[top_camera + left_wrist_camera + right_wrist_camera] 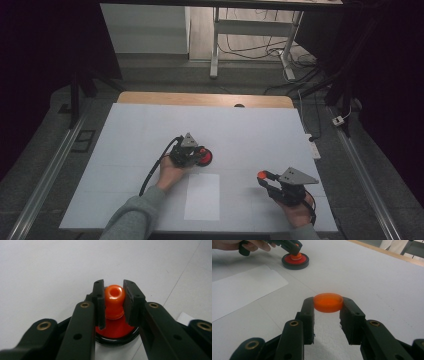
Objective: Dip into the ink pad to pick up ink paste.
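**Orange cap in one gripper, orange knob in the other**

Orange plastic is showing at both pairs of jaws. The right gripper is clamping a shallow orange cap by its rim, one jaw on each side, and is holding it off the white table; in the high view this gripper is sitting at the right, near the table's near edge, with the cap at its tip. The left gripper is closing on the orange knob, a rounded piece with a hole in its top, which is rising from the centre of a red disc ringed in black. Both jaws are pressing the knob's sides. The disc is lying flat on the table near its middle, just beyond a white sheet of paper, and the person's left hand is gripping the tool behind it. The two grippers are well apart.
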Demonstrator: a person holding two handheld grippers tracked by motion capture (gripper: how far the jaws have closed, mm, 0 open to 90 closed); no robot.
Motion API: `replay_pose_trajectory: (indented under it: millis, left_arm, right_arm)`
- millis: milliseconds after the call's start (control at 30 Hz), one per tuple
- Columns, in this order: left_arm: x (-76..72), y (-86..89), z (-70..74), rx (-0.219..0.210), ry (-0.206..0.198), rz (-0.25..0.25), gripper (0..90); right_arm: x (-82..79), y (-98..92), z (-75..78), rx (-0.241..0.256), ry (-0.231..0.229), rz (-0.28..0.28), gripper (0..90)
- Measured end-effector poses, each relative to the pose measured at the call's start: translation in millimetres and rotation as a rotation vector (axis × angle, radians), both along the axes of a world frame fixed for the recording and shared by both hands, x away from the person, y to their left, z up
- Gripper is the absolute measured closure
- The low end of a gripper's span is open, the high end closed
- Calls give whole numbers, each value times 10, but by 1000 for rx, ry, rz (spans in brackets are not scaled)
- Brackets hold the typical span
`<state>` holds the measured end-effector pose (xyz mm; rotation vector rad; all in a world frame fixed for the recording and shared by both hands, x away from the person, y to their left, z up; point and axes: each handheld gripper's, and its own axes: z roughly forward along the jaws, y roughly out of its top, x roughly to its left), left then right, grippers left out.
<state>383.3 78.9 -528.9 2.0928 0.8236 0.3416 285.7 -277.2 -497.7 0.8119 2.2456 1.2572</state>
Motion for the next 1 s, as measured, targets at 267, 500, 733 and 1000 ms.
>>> replay_pose_trajectory:
  millis: [267,500,733,1000]
  left_arm:
    - [-48,-12,212,-88,-44,-3,726]
    - [-62,77,302,-118,-24,-5,725]
    - [-5,77,187,-67,28,-14,724]
    - [8,62,124,-30,43,-9,724]
  right_arm:
    - [4,-3,14,12,-7,6,647]
    - [0,0,15,7,-7,6,648]
    - [8,9,5,8,-5,10,647]
    - [8,1,9,7,-5,11,647]
